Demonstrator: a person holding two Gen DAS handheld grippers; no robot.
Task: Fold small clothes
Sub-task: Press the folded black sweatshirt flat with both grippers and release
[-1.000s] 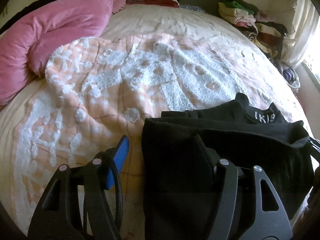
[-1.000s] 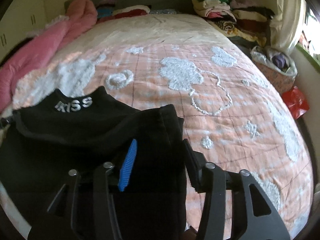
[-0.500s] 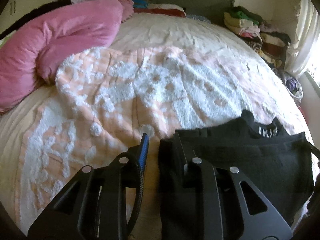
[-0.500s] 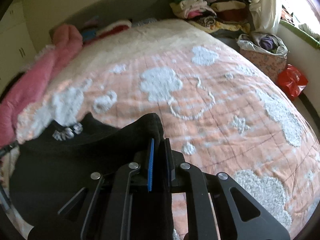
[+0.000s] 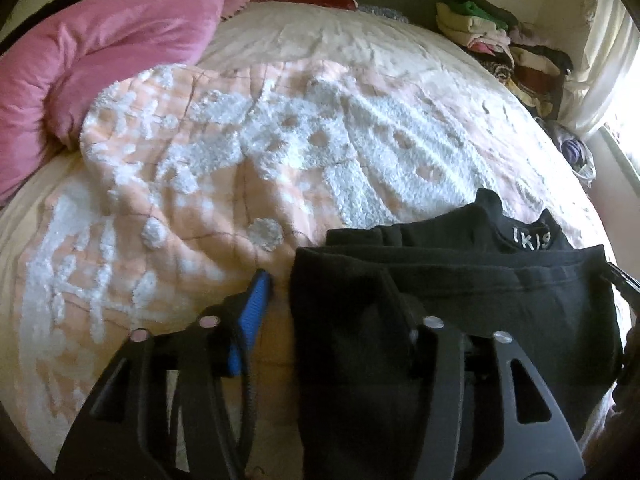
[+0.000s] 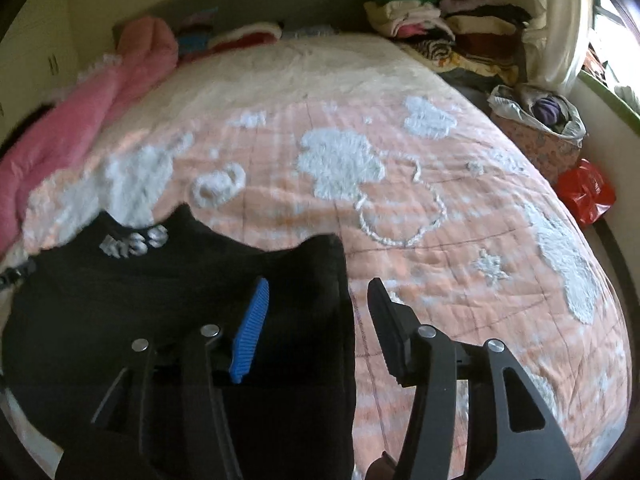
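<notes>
A bed (image 5: 360,60) fills both views, spread with a peach quilt (image 5: 224,208) tufted with white patches. A pink duvet (image 5: 100,52) is bunched along its far left side, and stacks of folded clothes (image 6: 440,28) sit at the far right corner by a curtain (image 5: 608,48). Beside the bed, in the right wrist view, stand a basket (image 6: 536,136) lined with a plastic bag and, nearer, a red bag (image 6: 586,192) on the floor.

The black garment (image 5: 460,280) lies folded on the near edge of the quilt, white lettering showing on its collar at the far side. It sits between the two grippers — its left edge in the left wrist view, its right edge in the right.

The left gripper (image 5: 324,300) has its fingers apart and opening. The blue-padded finger rests over bare quilt just left of the cloth, while the other finger lies over the black fabric; the garment's left edge falls in the gap, and the pads do not press on it.

The right gripper (image 6: 318,300) is opening too. Its blue pad sits over the garment and its black finger over the quilt, the cloth's right edge lying loose between them — not pinched.
</notes>
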